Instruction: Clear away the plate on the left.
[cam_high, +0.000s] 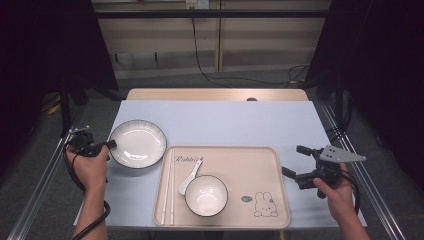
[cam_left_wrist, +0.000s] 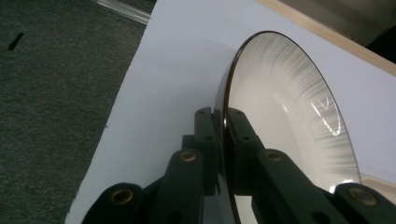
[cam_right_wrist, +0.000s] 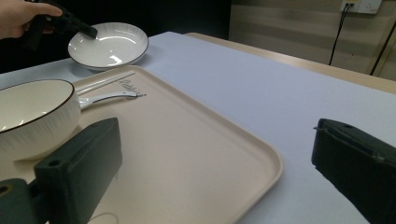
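A white ribbed plate (cam_high: 138, 143) with a dark rim sits at the left of the pale blue table top. My left gripper (cam_high: 111, 145) is shut on its left rim; in the left gripper view the two black jaws pinch the rim of the plate (cam_left_wrist: 285, 107) between them, my left gripper (cam_left_wrist: 223, 122) holding it edge-on. The plate (cam_right_wrist: 108, 45) appears far off in the right gripper view, with the left gripper (cam_right_wrist: 88, 31) on its rim. My right gripper (cam_high: 295, 161) stands open just right of the beige tray (cam_high: 255, 165), nothing between its jaws.
On the tray lie a pair of chopsticks (cam_high: 168, 190), a white spoon (cam_high: 190, 176) and a dark-rimmed white bowl (cam_high: 206, 195); a rabbit drawing marks its right corner. The tray's edge (cam_right_wrist: 261, 154) lies between my right jaws. Floor and cables surround the table.
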